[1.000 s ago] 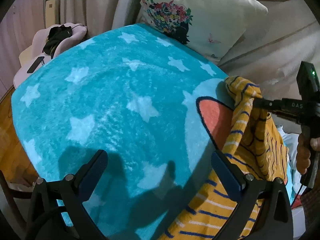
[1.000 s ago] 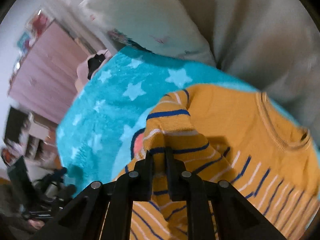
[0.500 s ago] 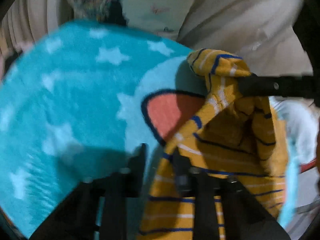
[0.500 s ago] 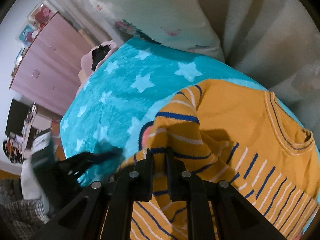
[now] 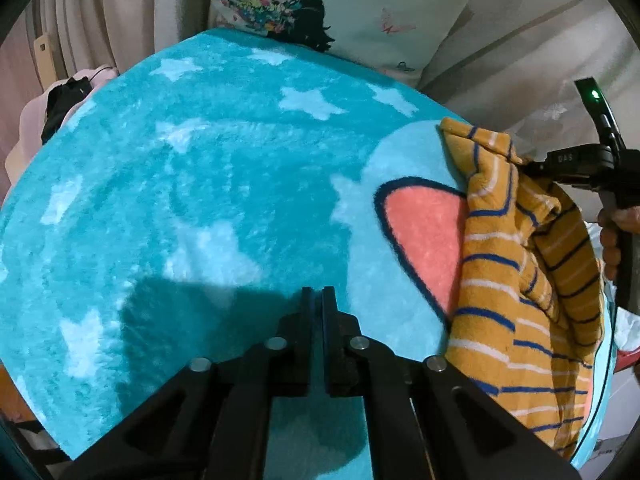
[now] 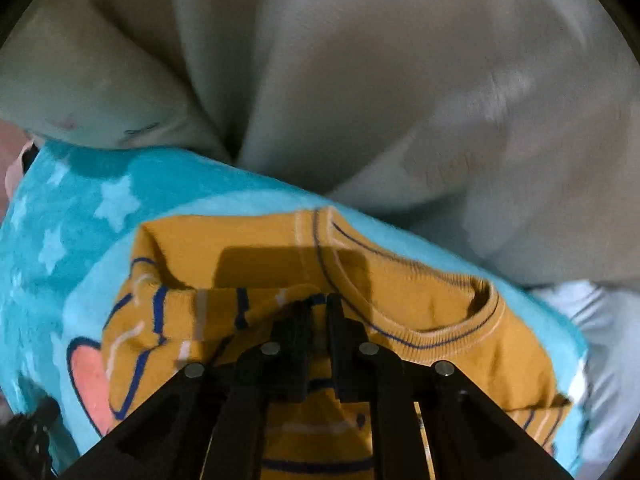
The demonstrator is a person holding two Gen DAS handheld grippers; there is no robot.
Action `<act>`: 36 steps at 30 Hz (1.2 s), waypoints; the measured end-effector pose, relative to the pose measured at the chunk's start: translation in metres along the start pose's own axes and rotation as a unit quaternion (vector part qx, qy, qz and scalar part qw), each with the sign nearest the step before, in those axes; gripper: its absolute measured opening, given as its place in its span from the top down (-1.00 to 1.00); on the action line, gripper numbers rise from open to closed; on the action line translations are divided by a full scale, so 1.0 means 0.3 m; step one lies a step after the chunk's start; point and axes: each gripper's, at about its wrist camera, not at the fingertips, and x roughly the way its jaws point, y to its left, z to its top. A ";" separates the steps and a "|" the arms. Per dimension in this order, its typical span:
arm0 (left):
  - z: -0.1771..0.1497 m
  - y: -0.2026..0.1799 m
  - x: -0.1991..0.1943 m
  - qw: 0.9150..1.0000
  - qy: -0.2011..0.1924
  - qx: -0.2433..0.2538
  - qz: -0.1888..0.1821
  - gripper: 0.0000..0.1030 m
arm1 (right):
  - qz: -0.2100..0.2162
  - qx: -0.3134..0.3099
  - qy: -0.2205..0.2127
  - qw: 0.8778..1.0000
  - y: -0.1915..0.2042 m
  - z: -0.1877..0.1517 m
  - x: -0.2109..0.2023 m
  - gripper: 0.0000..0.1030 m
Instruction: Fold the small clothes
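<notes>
Pinching a striped fold of the mustard knit sweater (image 6: 436, 344), the right gripper (image 6: 318, 304) lifts it over the ribbed collar. The left gripper (image 5: 319, 300), fingers pressed together on nothing, hovers above the fluffy teal star blanket (image 5: 192, 184), the sweater to its right; a floral pillow (image 5: 352, 8) lies beyond.
</notes>
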 end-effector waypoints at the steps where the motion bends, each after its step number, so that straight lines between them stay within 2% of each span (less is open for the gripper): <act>1: -0.003 -0.001 -0.007 1.000 -0.005 0.001 -0.001 0.88 | 0.015 0.022 -0.012 1.000 -0.030 -0.016 -0.033 0.63; 2: -0.002 -0.007 -0.012 1.000 -0.006 0.002 -0.004 0.69 | 0.027 0.038 -0.023 0.999 -0.057 -0.030 -0.066 0.37; 3: -0.007 -0.009 -0.020 1.000 -0.007 0.003 -0.008 0.57 | 0.038 0.054 -0.036 0.997 -0.090 -0.047 -0.106 0.20; 4: -0.007 -0.017 -0.025 1.000 -0.009 0.002 -0.014 0.35 | 0.045 0.070 -0.052 0.995 -0.135 -0.076 -0.158 0.15; 5: -0.003 -0.027 -0.025 1.000 -0.011 0.001 -0.021 0.22 | 0.045 0.081 -0.060 0.994 -0.170 -0.098 -0.194 0.09; 9: 0.013 -0.087 -0.022 0.999 -0.011 0.015 -0.043 0.13 | 0.068 0.132 -0.063 0.987 -0.350 -0.275 -0.330 -0.03; 10: 0.016 -0.102 -0.021 0.999 -0.011 0.021 -0.048 0.04 | 0.074 0.141 -0.059 0.986 -0.376 -0.315 -0.348 -0.06; 12: 0.041 -0.148 -0.014 0.998 -0.014 0.036 -0.057 -0.01 | 0.077 0.154 -0.048 0.984 -0.426 -0.404 -0.359 -0.11; 14: 0.071 -0.188 -0.002 0.996 -0.013 0.047 -0.069 -0.06 | 0.060 0.161 -0.034 0.985 -0.456 -0.497 -0.352 -0.11; 17: 0.127 -0.261 0.010 0.993 -0.025 0.066 -0.090 -0.24 | 0.047 0.180 -0.022 0.982 -0.490 -0.593 -0.312 -0.11; 19: 0.157 -0.340 0.017 0.988 -0.054 0.122 -0.072 -0.34 | 0.057 0.188 -0.020 0.980 -0.495 -0.629 -0.283 -0.11; 20: 0.166 -0.394 0.033 0.982 -0.069 0.165 -0.053 -0.34 | 0.061 0.188 -0.017 0.980 -0.495 -0.635 -0.265 -0.11; 22: 0.174 -0.461 0.074 0.974 -0.068 0.214 -0.041 -0.34 | 0.074 0.181 -0.004 0.981 -0.480 -0.647 -0.231 -0.11; 24: 0.176 -0.523 0.148 0.966 -0.050 0.253 -0.025 -0.34 | 0.072 0.166 0.008 0.983 -0.446 -0.653 -0.192 -0.11; 25: 0.177 -0.538 0.182 0.964 -0.036 0.262 -0.019 -0.12 | 0.068 0.152 0.011 0.986 -0.421 -0.656 -0.183 -0.10; 26: 0.182 -0.544 0.218 0.965 -0.016 0.262 -0.015 0.53 | 0.063 0.143 0.012 0.988 -0.405 -0.657 -0.187 0.24; 27: 0.196 -0.535 0.246 0.969 0.004 0.247 -0.009 0.61 | 0.063 0.134 0.014 0.989 -0.393 -0.655 -0.199 0.62; 28: 0.218 -0.510 0.237 0.976 0.007 0.217 -0.024 0.66 | 0.072 0.132 0.012 0.989 -0.392 -0.656 -0.216 0.71; 29: 0.233 -0.490 0.225 0.980 0.009 0.197 -0.033 0.81 | 0.078 0.130 0.001 0.988 -0.397 -0.652 -0.251 0.74; 31: 0.264 -0.444 0.171 0.986 0.000 0.165 -0.036 0.83 | 0.074 0.125 -0.029 0.989 -0.415 -0.637 -0.336 0.76; 33: 0.280 -0.412 0.118 0.987 -0.015 0.156 -0.032 0.86 | 0.072 0.135 -0.064 0.986 -0.461 -0.617 -0.417 0.77; 35: 0.286 -0.384 0.078 0.989 -0.025 0.146 -0.026 0.95 | 0.056 0.153 -0.098 0.982 -0.530 -0.604 -0.475 0.77; 36: 0.284 -0.368 0.057 0.989 -0.035 0.141 -0.011 0.97 | 0.042 0.160 -0.108 0.980 -0.550 -0.595 -0.485 0.77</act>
